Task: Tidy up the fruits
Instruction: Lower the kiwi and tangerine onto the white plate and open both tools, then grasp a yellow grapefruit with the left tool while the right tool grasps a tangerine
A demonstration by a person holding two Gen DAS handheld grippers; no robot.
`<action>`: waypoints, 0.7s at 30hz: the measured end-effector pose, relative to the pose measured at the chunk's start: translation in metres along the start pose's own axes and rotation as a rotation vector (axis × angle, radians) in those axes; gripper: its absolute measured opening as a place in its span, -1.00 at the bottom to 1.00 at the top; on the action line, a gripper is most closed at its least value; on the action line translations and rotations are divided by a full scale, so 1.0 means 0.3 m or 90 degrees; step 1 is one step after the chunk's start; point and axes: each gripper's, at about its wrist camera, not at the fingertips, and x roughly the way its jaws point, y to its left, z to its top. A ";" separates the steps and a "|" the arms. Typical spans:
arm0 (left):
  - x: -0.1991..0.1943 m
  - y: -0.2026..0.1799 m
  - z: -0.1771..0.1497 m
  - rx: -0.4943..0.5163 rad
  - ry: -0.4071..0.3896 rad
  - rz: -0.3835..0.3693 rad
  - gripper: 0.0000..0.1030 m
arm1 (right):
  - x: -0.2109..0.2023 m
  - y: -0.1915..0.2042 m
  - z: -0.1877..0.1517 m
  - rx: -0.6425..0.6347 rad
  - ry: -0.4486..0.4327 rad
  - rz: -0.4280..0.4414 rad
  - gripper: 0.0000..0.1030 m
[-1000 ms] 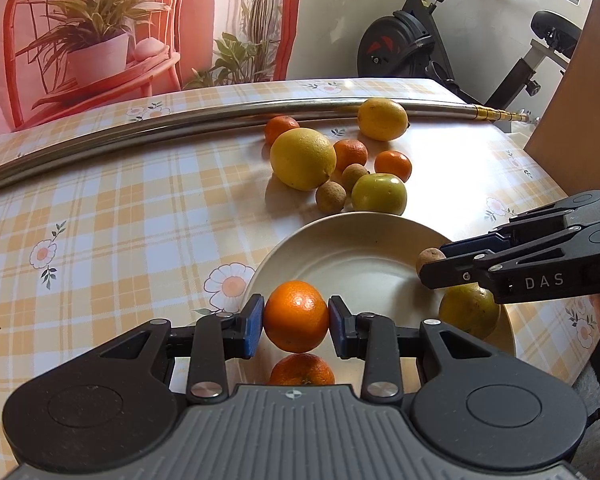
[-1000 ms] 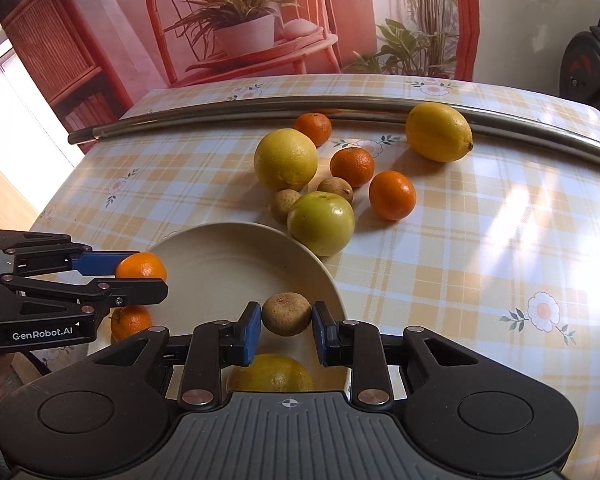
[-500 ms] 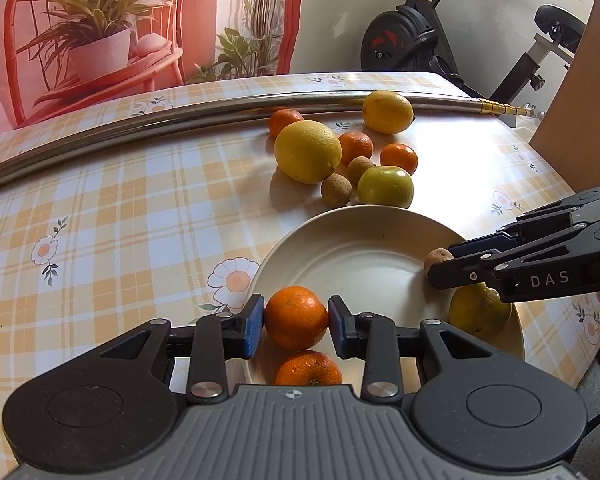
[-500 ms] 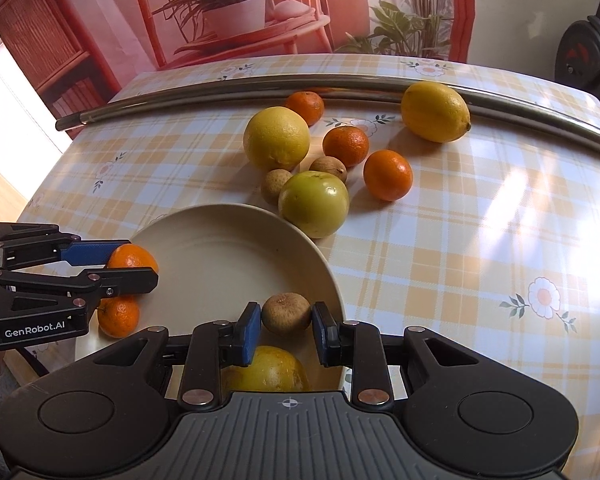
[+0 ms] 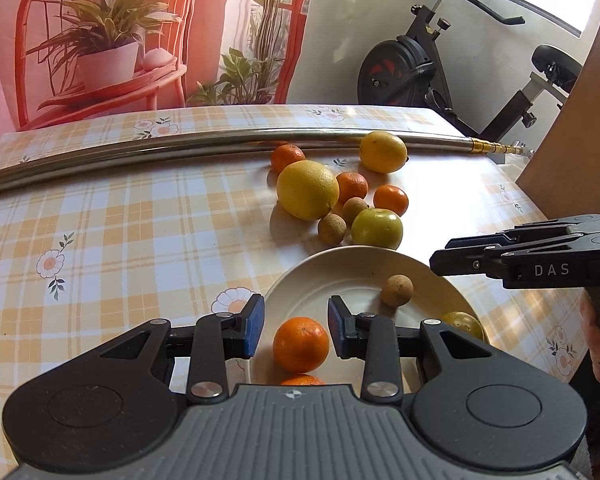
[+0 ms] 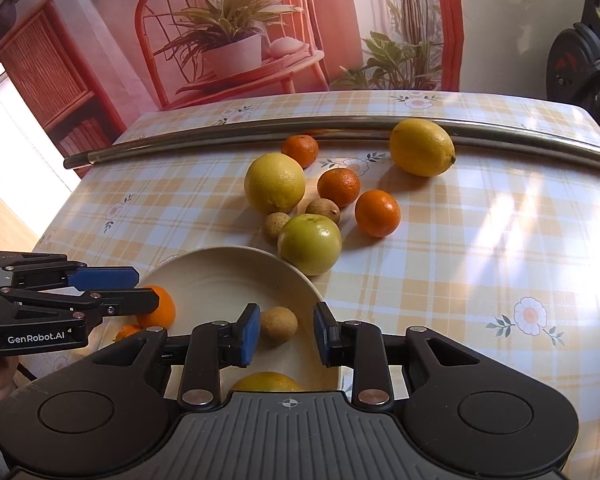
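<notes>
While both pairs of jaws stood apart over the plate (image 5: 352, 258), we judged the step in hand to be the release and withdrawal. On the left, our left gripper (image 5: 296, 330) had its pads clear of the orange (image 5: 300, 344), which sat on the plate with a gap on each side. We would lift straight back, so neither pad nudged it. Further right lay the small brown fruit (image 6: 278, 326), loose between the pads of our right gripper (image 6: 286, 334) and close to the left one. A level, unhurried retreat suited it, since it looked ready to roll. Beyond the rim, the green fruit (image 6: 309, 244) and other fruits waited on the surface (image 6: 480, 240).
</notes>
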 end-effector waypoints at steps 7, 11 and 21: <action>-0.053 0.060 0.071 -0.038 -0.061 0.023 -0.29 | -0.077 -0.051 0.039 0.017 -0.107 -0.039 -0.38; -0.064 0.092 0.112 -0.047 -0.079 0.039 -0.29 | -0.098 -0.088 0.050 0.035 -0.148 -0.051 -0.38; -0.042 0.140 0.159 -0.062 -0.096 0.053 -0.28 | -0.111 -0.179 0.061 0.068 -0.210 -0.101 -0.36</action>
